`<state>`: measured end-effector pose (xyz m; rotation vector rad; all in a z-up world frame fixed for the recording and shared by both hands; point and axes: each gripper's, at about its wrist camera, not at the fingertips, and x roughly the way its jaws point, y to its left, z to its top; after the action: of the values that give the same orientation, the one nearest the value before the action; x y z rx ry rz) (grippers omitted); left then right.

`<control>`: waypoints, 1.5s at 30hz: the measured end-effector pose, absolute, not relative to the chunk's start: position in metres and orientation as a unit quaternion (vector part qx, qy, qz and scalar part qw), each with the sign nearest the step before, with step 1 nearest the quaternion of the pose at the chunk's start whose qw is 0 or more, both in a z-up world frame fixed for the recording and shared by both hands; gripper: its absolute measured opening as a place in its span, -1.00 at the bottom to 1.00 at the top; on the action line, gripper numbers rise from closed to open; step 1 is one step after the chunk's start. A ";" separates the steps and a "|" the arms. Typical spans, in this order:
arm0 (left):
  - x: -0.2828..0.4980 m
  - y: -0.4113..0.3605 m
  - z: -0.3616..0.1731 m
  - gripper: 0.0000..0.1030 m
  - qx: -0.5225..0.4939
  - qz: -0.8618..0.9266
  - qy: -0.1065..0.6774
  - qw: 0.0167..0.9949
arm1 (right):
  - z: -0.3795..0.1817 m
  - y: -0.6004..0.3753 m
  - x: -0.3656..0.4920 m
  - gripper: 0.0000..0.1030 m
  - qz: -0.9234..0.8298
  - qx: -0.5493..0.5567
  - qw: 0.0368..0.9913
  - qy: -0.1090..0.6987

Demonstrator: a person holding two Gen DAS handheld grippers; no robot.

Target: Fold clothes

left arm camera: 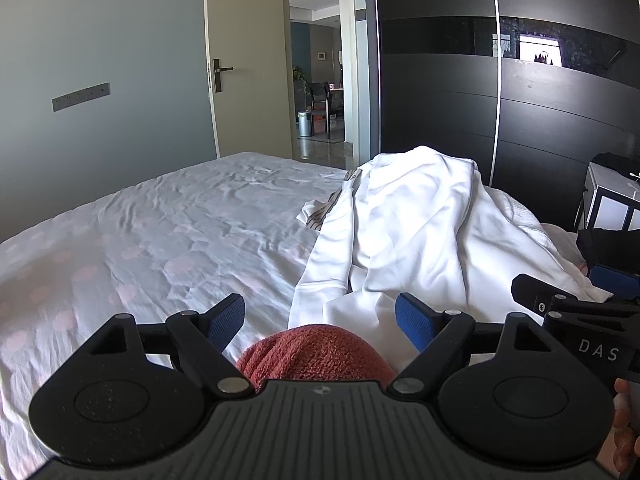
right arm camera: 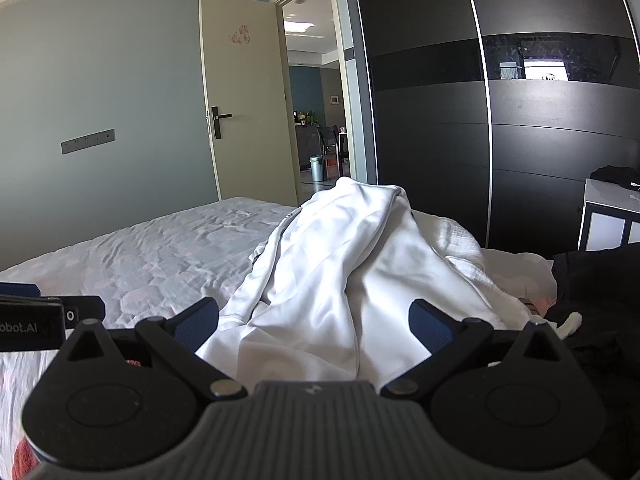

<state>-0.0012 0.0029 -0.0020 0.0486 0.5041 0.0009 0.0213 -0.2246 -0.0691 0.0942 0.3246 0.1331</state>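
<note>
Left gripper (left arm camera: 320, 322) spread wide, blue pads (left arm camera: 226, 322) well apart, gripping nothing, hovering low over the near edge of the bed (left arm camera: 140, 240). Right below it, between the fingers, a rust-red towel (left arm camera: 316, 354) bunched at that near edge, only really visible from the left wrist view; from the right wrist view just a sliver of red down in the bottom-left corner. Just past the towel, a white garment (left arm camera: 408, 224) heaped in a tall crumpled mound toward the bed's right side, a sleeve cuff trailing down toward the near edge, touching or overlapping the towel. Also only in the left view: a striped bit of fabric (left arm camera: 326, 210) poking out from under the mound's left side, plus a few fingertips at the bottom-right corner of the frame. Right gripper (right arm camera: 314, 322) also wide open, empty, level and pointed straight at the white garment (right arm camera: 340, 264), cloth lying between the fingers but not pinched. Only in the right view: a dark garment (right arm camera: 596, 292) at the bed's right edge, beside a white quilted cover (right arm camera: 460, 240). Both grippers side by side, close together, each one's fingertip showing at the edge of the other's frame. Beyond the bed, an open door (right arm camera: 240, 96) and a dark wardrobe (right arm camera: 520, 120).
</note>
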 end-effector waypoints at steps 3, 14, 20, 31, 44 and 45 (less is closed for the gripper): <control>0.000 0.003 -0.003 0.89 0.022 0.001 0.252 0.968 | -0.069 -0.225 0.021 0.98 0.067 0.047 0.983 0.163; 0.001 0.003 -0.004 0.89 0.019 -0.001 0.257 0.966 | -0.071 -0.224 0.023 0.98 0.075 0.043 0.982 0.169; 0.001 0.004 -0.005 0.90 0.017 0.000 0.259 0.966 | -0.072 -0.223 0.024 0.98 0.079 0.039 0.981 0.172; 0.001 0.003 -0.006 0.90 0.015 0.000 0.260 0.965 | -0.072 -0.222 0.024 0.98 0.081 0.035 0.981 0.173; 0.007 0.014 -0.009 0.89 -0.005 -0.005 0.281 0.960 | -0.070 -0.225 0.031 0.98 0.091 0.039 0.977 0.189; 0.009 0.017 -0.009 0.89 -0.009 -0.006 0.283 0.959 | -0.069 -0.226 0.034 0.98 0.093 0.039 0.976 0.191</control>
<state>0.0085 0.0169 -0.0092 -0.0189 0.5746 -0.0127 0.0336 -0.2261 -0.0687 0.0788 0.3847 0.1870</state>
